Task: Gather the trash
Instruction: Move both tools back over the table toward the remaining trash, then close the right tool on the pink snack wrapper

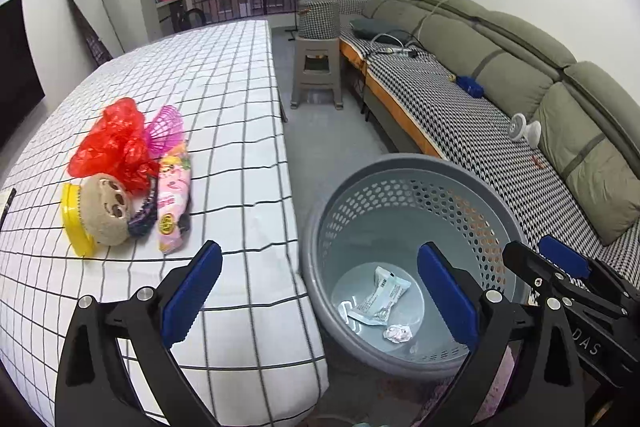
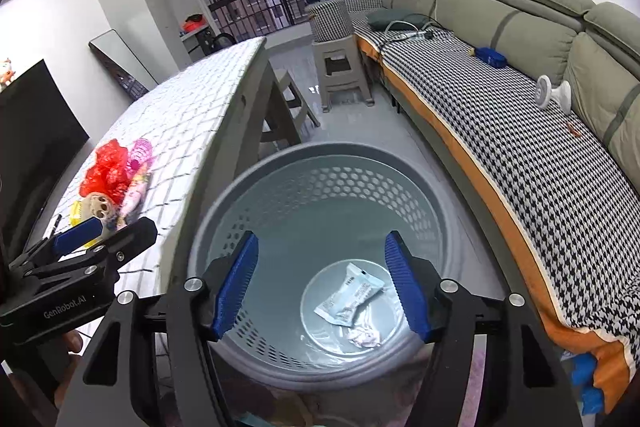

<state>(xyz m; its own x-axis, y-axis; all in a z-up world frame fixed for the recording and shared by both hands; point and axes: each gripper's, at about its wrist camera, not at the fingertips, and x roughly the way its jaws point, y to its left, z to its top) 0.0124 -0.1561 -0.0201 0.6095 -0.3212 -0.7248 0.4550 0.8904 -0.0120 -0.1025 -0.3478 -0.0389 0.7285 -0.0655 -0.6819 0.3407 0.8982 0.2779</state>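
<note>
Both my jaws released, empty over perforated bin [image 2: 320,195]; red plastic bag [image 1: 112,143] beside bin may snag toys.

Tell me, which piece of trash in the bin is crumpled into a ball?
The small white wad; the larger packet beside it lies flat with printed text.

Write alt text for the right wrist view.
The open right gripper hangs over a grey bin holding a white wrapper and a crumpled scrap. More litter lies on the checked table at left.
</note>
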